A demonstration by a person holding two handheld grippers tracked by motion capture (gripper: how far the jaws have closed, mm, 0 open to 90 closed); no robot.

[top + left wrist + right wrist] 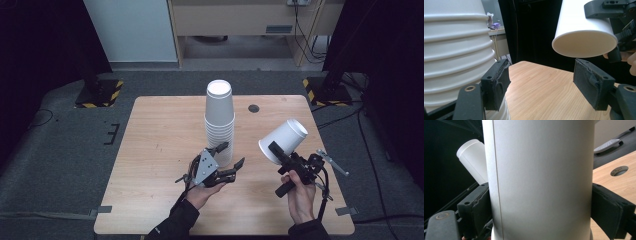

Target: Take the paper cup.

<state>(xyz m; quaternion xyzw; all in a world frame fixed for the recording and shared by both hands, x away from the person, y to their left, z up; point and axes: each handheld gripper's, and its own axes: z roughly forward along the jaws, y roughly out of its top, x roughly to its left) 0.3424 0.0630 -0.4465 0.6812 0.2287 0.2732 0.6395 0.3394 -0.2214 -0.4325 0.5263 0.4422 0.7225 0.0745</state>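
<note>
Wooden worktop [165, 150], person seated at its near edge, one hand-held gripper in each hand.

Right hand-held gripper [276, 150]: clamped on a single white paper cup [283, 140]. Cup held up off the worktop, tilted, base pointing up and away to the right, open rim toward the left and down. In the right gripper view the cup wall [541, 180] sits between both black pads [480, 205], pads pressed against it on either side. The right hand [301, 197] grips the handle low, near the worktop's right front.

Left hand-held gripper [230, 157]: jaws apart, fairly wide, nothing between them. It sits low, just beside the foot of the cup stack [219, 122], on the stack's near side. In the left gripper view one pad [496, 82] lies close against the ribbed rims of the stack [456, 50]; whether it touches I cannot tell. The other pad stands clear over bare wood. The left hand [202, 192] comes in from the bottom edge, dark sleeve visible.

Cup stack: upside down, standing upright near the middle of the worktop, many rims nested at the bottom.

Held cup and stack are apart; the cup's open rim [584, 43] faces the left hand-held gripper from above
</note>
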